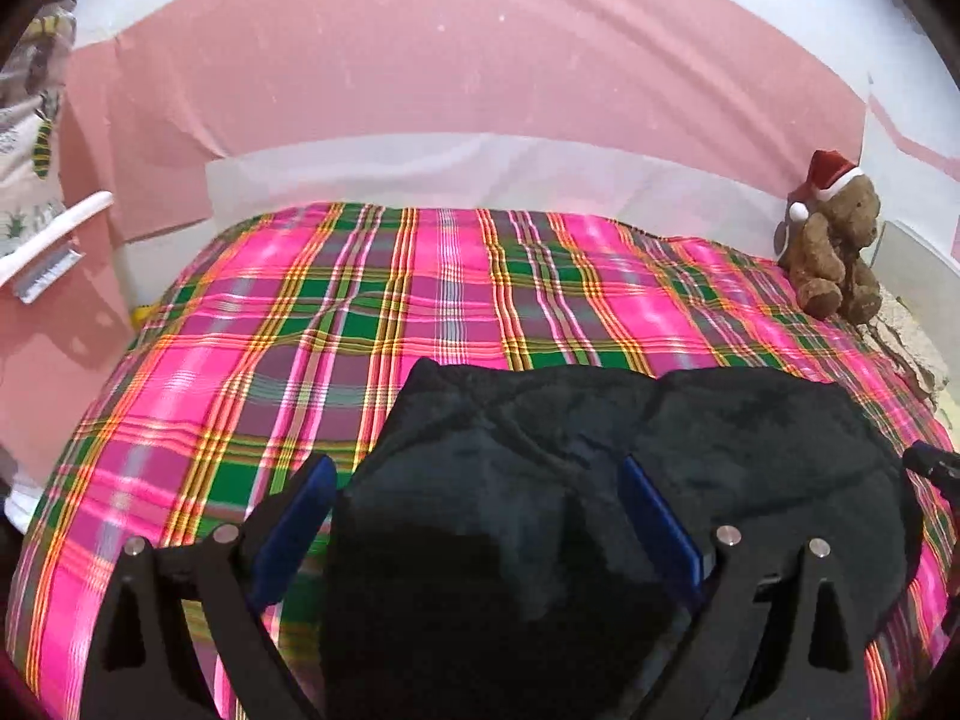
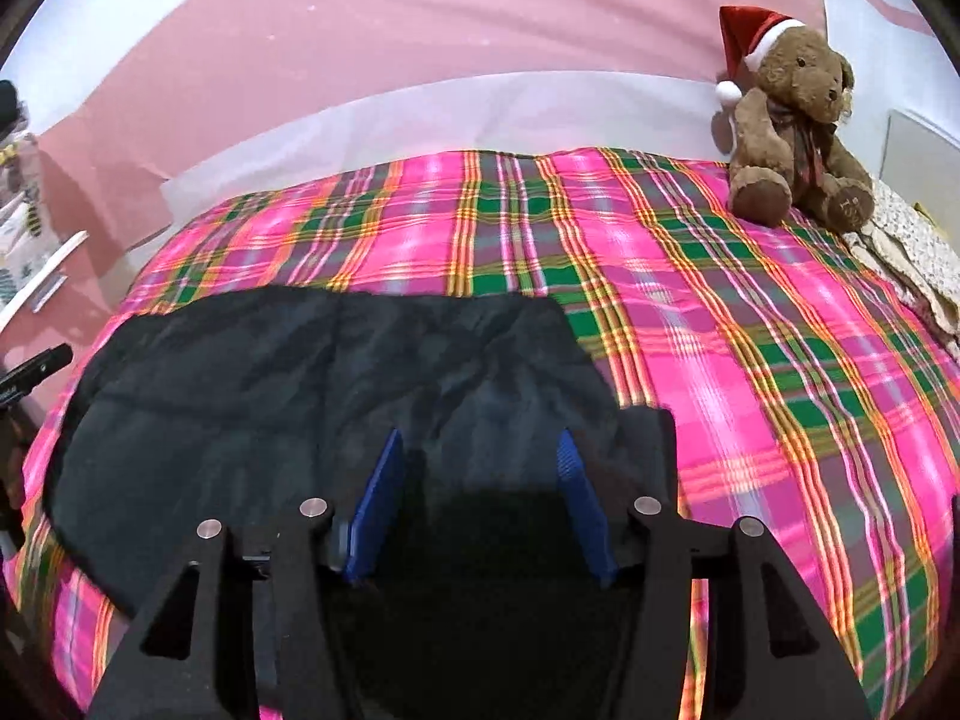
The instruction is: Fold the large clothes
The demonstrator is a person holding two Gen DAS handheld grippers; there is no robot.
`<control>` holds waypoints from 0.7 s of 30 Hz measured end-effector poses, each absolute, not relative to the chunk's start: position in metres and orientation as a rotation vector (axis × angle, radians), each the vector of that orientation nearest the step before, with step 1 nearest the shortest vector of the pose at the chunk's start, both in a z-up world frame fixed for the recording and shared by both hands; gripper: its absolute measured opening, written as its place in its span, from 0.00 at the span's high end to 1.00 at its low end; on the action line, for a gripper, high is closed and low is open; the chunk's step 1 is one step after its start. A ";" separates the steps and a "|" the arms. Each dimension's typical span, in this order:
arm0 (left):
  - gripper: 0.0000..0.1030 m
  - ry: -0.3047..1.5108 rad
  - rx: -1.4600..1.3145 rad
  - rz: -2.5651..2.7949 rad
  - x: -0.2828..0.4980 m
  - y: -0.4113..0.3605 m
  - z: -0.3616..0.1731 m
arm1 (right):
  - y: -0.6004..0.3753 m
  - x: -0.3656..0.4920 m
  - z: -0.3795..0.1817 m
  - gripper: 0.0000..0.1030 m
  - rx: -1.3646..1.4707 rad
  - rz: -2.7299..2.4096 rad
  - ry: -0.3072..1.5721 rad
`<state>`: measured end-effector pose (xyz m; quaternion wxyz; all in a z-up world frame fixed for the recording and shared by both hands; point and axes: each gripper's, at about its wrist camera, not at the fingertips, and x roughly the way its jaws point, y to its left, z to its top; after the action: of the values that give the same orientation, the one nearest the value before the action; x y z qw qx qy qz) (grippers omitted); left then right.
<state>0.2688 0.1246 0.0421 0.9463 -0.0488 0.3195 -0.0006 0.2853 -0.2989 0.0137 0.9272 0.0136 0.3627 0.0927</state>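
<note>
A large black garment (image 1: 600, 456) lies spread on the bed's pink plaid cover (image 1: 300, 312). It also shows in the right wrist view (image 2: 288, 372), on the plaid cover (image 2: 750, 360). My left gripper (image 1: 474, 468) is open, its blue fingers (image 1: 300, 522) standing wide apart over the garment's near left part. My right gripper (image 2: 480, 441) is open, its blue fingers (image 2: 378, 504) either side of a dark fold at the garment's near right edge. Whether cloth touches the pads cannot be told.
A brown teddy bear (image 2: 792, 126) in a red Santa hat sits at the bed's far right corner, also in the left wrist view (image 1: 834, 240). A pink wall (image 1: 450, 60) runs behind the bed. A patterned cloth (image 2: 918, 258) lies at the right edge.
</note>
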 end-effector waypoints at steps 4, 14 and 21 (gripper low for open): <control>0.07 0.638 -0.103 0.006 0.242 0.121 0.044 | -0.301 0.257 0.010 0.46 0.036 0.192 0.738; 0.07 0.652 -0.119 0.036 0.207 0.142 0.016 | -0.343 0.222 -0.009 0.37 0.113 0.127 0.751; 0.07 0.737 -0.284 0.030 0.231 0.203 -0.022 | -0.376 0.246 -0.037 0.32 0.244 0.112 0.836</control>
<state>0.2308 0.2029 -0.0216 0.9229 -0.1384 0.3589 0.0144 0.2463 -0.3762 -0.0369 0.9052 0.1182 0.4047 0.0541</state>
